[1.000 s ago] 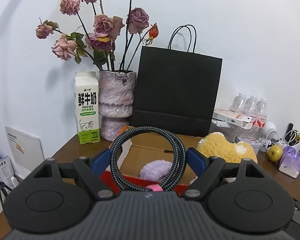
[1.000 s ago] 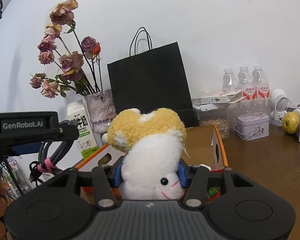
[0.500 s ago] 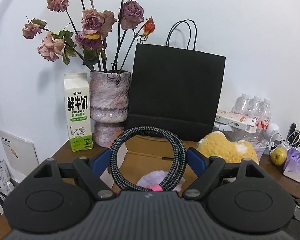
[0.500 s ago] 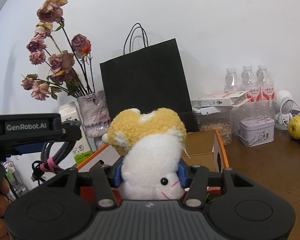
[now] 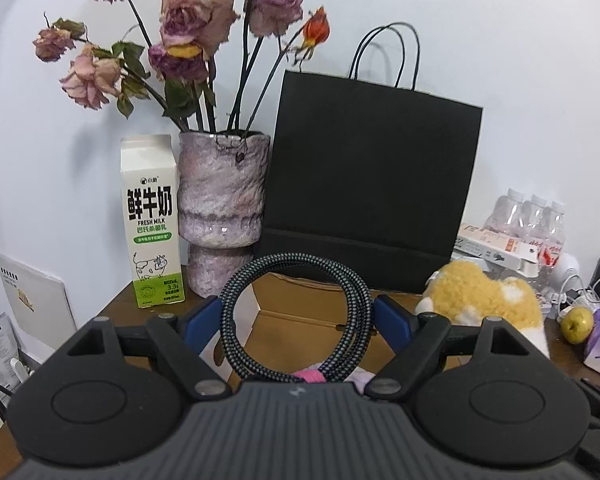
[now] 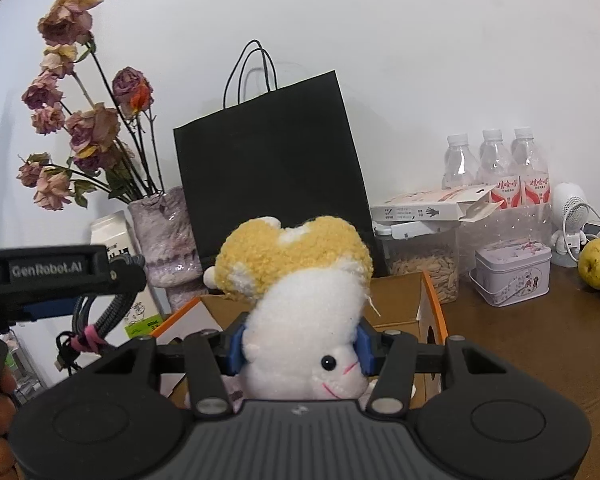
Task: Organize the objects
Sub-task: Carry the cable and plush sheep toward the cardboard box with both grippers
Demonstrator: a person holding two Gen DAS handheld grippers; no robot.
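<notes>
Left gripper (image 5: 296, 316) pinches coiled cable (image 5: 296, 320); right gripper (image 6: 300, 346) squeezes plush toy (image 6: 300, 304). Risk: cable probably springs loose over cardboard box (image 5: 300, 316).

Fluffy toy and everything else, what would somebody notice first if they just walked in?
Probably the plush toy, yellow and white, squeezed in the right gripper above the open cardboard box. Next, the coiled braided cable held upright in the left gripper. Behind them a black paper bag stands against the wall, with dried roses in a vase and a milk carton beside it.
</notes>
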